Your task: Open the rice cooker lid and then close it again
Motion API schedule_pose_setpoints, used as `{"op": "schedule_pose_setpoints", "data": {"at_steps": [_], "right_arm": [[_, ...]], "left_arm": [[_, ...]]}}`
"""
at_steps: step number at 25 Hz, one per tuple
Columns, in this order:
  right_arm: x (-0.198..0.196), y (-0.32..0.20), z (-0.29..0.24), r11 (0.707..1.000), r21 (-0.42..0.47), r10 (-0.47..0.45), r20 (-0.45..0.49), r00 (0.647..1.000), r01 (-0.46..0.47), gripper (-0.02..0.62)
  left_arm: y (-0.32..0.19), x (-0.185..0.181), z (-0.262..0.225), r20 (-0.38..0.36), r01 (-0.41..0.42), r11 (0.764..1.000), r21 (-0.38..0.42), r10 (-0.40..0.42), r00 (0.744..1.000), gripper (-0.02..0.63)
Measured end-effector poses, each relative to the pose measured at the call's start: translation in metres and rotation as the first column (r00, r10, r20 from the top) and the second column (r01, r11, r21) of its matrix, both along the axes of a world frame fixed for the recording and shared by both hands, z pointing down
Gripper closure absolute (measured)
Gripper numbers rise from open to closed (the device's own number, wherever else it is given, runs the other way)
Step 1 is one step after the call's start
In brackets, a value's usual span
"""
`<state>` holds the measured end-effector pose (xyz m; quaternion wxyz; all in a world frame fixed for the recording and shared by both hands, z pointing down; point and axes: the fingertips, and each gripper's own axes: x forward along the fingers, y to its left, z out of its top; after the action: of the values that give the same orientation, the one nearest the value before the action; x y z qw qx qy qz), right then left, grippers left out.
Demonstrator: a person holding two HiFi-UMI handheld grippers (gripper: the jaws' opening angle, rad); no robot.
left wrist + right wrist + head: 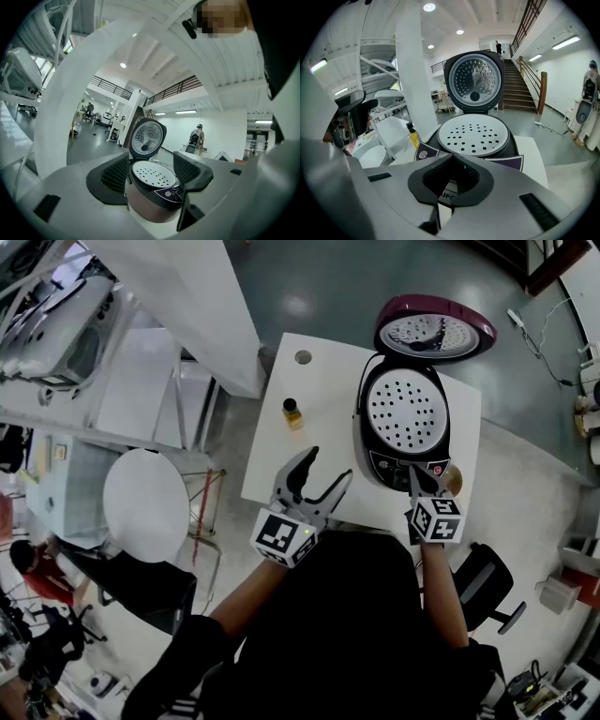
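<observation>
The rice cooker (405,423) stands on a white table (323,381) with its maroon lid (433,329) swung fully up and back. A white perforated tray covers its pot. My right gripper (416,472) is shut with nothing in it, its tips over the cooker's front control panel; touching or not, I cannot tell. In the right gripper view the shut tips (452,157) meet just before the tray (474,133), the lid (474,83) upright behind. My left gripper (328,465) is open left of the cooker. The left gripper view frames the cooker (152,187) between the spread jaws.
A small yellow bottle with a dark cap (292,412) stands on the table left of the cooker, also visible as the bottle (413,136). A cable hole (303,357) sits near the far edge. A round white table (145,504) is at left and a black chair (487,587) at right.
</observation>
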<state>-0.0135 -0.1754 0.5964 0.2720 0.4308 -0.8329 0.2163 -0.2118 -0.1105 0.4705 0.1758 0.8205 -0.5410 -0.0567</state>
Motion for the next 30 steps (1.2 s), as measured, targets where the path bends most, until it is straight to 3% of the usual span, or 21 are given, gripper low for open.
{"op": "schedule_pose_setpoints", "data": {"at_steps": [12,30], "right_arm": [[0.007,-0.004,-0.026,0.995,0.089,0.030,0.087,0.996,-0.038,0.595],[0.105,-0.010,-0.158,0.955,0.251,0.098,0.231,0.968,-0.156,0.595]], "left_arm": [[-0.003,0.000,0.005,-0.004,-0.033,0.999,-0.007,0.033,0.999,0.333],[-0.027,0.061,-0.030,0.037,-0.003,1.000,0.014,0.002,0.999,0.333]]}}
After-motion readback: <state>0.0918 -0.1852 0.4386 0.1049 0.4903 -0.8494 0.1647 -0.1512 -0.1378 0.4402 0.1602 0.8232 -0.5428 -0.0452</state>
